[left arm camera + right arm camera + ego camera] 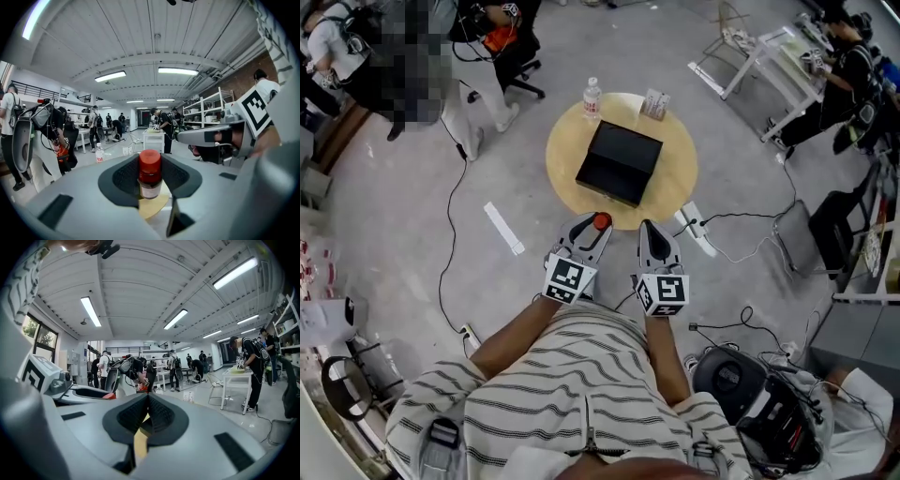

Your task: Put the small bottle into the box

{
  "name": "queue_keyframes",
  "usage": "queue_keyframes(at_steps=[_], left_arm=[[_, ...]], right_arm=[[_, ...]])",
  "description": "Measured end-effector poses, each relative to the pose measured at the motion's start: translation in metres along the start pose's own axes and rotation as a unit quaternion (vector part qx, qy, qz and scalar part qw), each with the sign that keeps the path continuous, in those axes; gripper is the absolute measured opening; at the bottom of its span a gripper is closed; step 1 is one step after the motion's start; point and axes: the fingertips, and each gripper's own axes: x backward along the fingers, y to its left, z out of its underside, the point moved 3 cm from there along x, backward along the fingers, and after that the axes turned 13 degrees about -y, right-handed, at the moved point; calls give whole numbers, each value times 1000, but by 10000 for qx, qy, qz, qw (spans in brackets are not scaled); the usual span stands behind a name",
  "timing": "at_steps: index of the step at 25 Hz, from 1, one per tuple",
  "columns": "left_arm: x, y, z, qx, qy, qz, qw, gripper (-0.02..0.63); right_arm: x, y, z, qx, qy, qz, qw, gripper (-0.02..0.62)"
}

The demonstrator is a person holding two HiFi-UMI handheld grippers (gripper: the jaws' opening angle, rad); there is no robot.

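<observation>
— Left gripper (594, 227) was pinching the small bottle (150, 180) near the table's (677, 150) edge; right gripper (147, 412) was pressed together, empty.
— So it was picked up, but not yet in the box (620, 163).

- Floor (394, 216): grey concrete, crossed by black cables (442, 277). A white power strip (694, 230) lies just beside the round wooden table (680, 164).
- Furniture: white work table (764, 56) at upper right; black office chair (523, 70) at upper left.
- Ceiling (154, 37): white, ribbed, with fluorescent tube lights (110, 76).
- Walls: brick wall (244, 78) on the right, fronted by white shelving (208, 110).
- Window (35, 331): at the left of the right gripper view, with greenery outside.
- Background: people stand near a white table (239, 380) farther back.
</observation>
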Motion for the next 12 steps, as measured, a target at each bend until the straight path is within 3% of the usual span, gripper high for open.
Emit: queue_keyframes(at_steps=[12], left_arm=[[-25, 45, 9, 149, 23, 285, 9995, 149]], right_arm=[[-45, 5, 2, 152, 91, 239, 9996, 9]])
